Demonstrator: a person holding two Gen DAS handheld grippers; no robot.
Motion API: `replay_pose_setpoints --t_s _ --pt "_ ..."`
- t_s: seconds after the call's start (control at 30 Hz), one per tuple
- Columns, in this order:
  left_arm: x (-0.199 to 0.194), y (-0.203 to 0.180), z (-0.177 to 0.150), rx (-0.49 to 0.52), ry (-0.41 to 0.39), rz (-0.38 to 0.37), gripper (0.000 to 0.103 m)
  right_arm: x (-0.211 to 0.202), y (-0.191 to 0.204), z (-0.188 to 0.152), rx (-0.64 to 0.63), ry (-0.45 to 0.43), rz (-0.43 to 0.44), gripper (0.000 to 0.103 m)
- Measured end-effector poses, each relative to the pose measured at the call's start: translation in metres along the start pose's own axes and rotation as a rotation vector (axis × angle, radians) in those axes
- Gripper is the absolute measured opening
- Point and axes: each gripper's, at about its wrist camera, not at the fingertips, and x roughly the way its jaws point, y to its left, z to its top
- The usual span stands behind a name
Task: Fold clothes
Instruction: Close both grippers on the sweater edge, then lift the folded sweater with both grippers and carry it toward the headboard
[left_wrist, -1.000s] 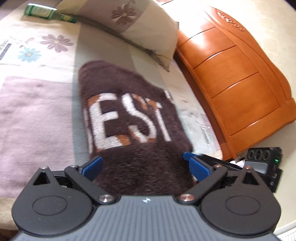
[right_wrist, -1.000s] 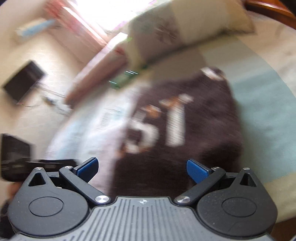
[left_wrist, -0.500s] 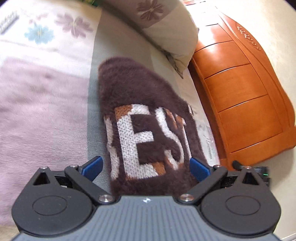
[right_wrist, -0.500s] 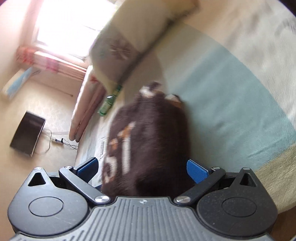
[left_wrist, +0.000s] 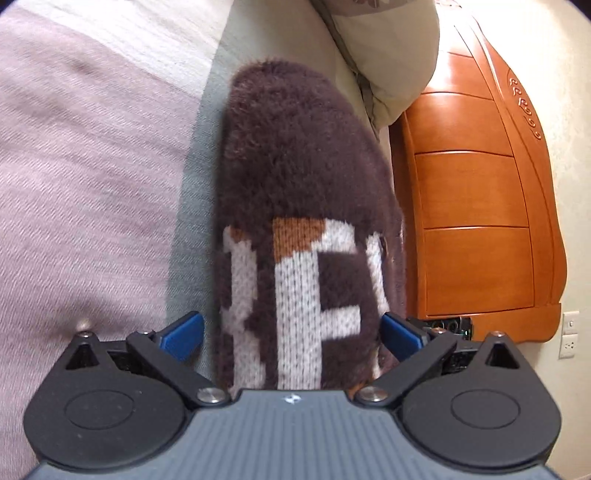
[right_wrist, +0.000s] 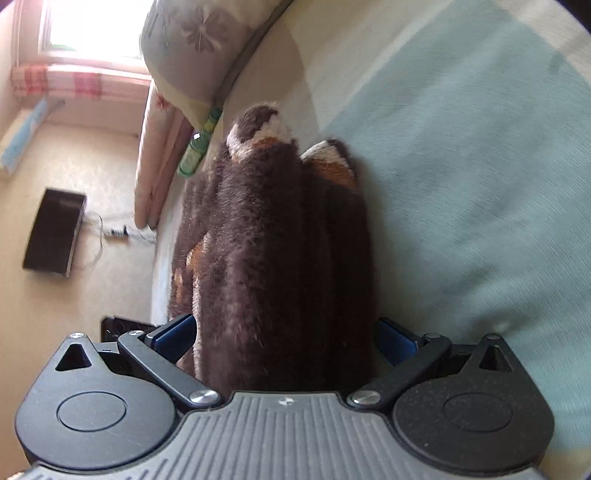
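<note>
Both grippers advanced over sweater (left_wrist: 306, 177); left gripper (left_wrist: 291, 330), right gripper (right_wrist: 284, 332) level, jaws spread wide.

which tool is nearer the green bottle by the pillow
Right, most likely. The green bottle shows only in the right tool's view, beyond the far end of the brown sweater. The left tool faces the wooden headboard, no bottle visible.
</note>
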Motion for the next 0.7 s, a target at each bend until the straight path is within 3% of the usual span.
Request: replay_pose_setpoints --t_s 0.3,0.7 --pt "0.026 -0.018 0.013 0.067 0.112 0.008 0.101 0.011 0.015 -0.002 -0.061 0.086 0.009 0.103" --pt "0.034 -0.030 0.019 0.057 0.138 0.005 0.102 0.027 0.025 0.005 -0.046 0.113 0.048 0.103"
